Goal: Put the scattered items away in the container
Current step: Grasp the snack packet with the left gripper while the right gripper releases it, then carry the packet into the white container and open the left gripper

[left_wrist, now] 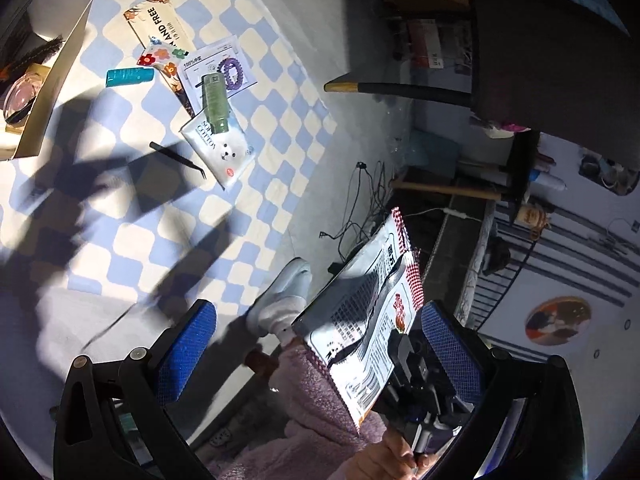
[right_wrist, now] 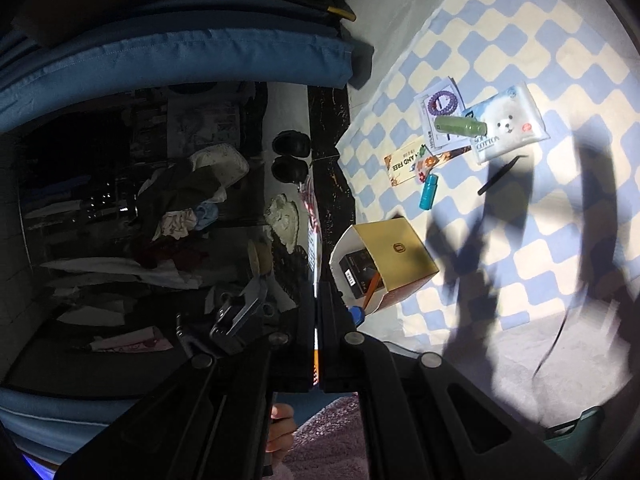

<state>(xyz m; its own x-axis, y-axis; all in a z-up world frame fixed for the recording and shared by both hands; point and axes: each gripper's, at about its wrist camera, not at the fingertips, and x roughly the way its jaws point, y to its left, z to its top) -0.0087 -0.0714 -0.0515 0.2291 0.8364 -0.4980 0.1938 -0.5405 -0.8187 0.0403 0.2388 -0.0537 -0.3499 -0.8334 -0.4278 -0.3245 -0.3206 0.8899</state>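
I count one green bottle, one teal tube, one black tweezers, one purple bracelet, one tissue pack, one gold box, and one snack packet between my right tongs.

We saw a blue-and-cream checkered rug bearing an open gold box; near the box lay a teal tube, black tweezers, a tissue pack.
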